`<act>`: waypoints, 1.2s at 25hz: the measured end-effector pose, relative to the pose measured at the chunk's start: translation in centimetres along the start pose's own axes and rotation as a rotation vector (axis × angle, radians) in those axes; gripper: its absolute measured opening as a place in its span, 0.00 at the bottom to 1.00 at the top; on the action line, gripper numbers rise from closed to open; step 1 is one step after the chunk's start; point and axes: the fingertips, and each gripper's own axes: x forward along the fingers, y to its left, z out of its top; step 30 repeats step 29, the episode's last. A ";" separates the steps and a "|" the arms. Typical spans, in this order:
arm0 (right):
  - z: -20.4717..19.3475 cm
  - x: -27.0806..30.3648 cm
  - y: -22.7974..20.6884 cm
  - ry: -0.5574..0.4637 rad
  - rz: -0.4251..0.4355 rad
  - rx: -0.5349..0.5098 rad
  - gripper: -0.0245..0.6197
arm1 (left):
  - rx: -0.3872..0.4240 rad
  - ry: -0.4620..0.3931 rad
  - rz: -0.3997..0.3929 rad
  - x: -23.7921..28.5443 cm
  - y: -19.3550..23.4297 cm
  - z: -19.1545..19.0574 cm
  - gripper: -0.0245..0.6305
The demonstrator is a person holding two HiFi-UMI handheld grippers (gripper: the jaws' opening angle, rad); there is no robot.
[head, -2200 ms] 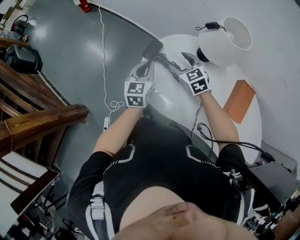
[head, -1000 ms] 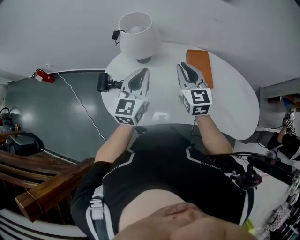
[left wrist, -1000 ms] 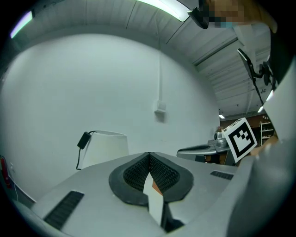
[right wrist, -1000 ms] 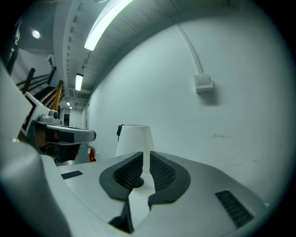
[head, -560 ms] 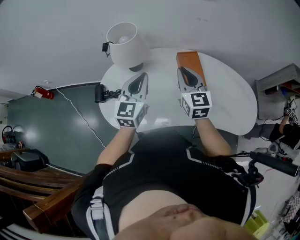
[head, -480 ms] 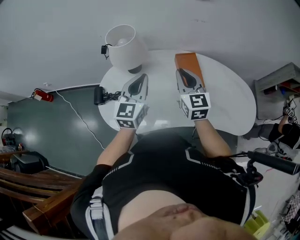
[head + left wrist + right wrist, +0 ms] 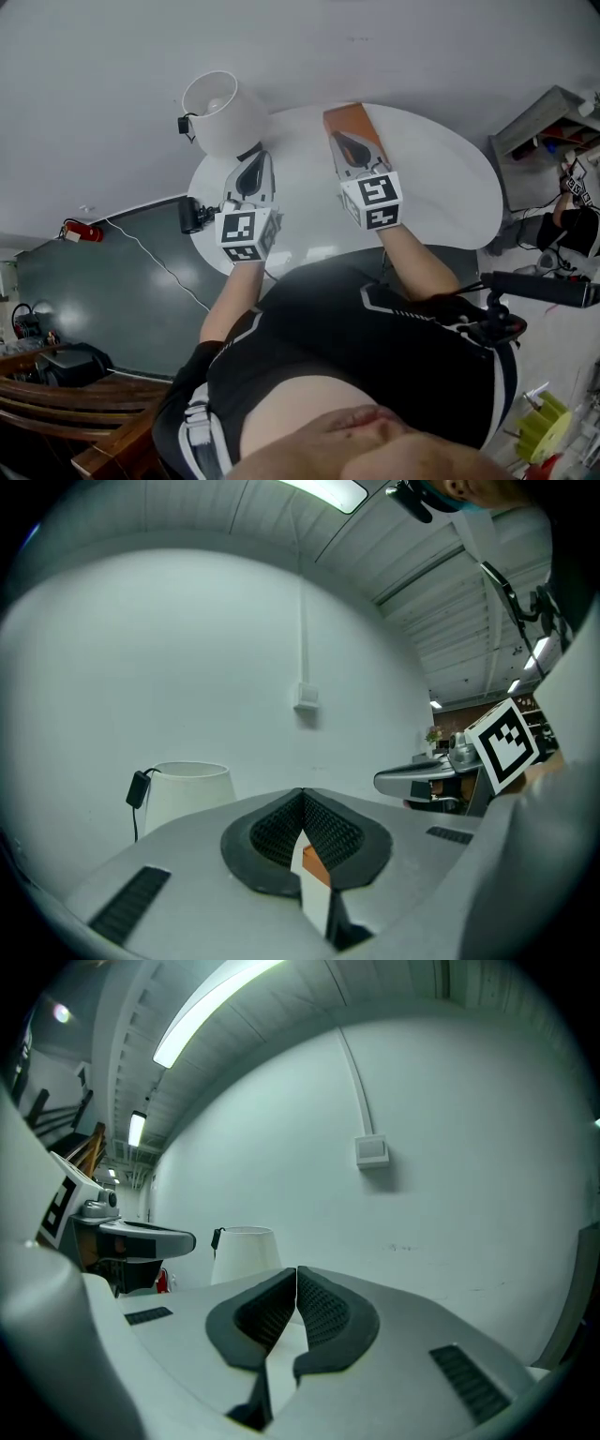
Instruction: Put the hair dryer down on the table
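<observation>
Looking for the hair dryer (image 7: pixel 194 215), you find only a small dark shape at the left rim of the table (image 7: pixel 441 178), too small to tell how it lies. Your right gripper (image 7: pixel 339 141) covers part of the orange box (image 7: pixel 349 119). Its jaws have just been closing and now meet on nothing. Your left gripper (image 7: pixel 255 161) is closed and empty too. Two seconds ago both grippers sat at the dryer; now they hover apart from it, the left one near the lamp (image 7: pixel 217 111).
</observation>
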 end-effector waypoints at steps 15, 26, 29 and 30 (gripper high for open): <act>0.8 0.5 0.0 -0.002 -0.008 0.005 0.08 | -0.068 0.008 -0.020 -0.4 -0.6 0.1 0.08; 1.4 0.6 0.0 -0.014 -0.002 -0.016 0.08 | -0.074 0.006 0.001 -0.7 -0.4 0.0 0.08; 1.2 0.3 0.1 -0.009 0.002 -0.018 0.08 | -0.074 0.012 0.001 -1.0 -0.6 -0.1 0.08; 1.2 0.3 0.1 -0.009 0.002 -0.018 0.08 | -0.074 0.012 0.001 -1.0 -0.6 -0.1 0.08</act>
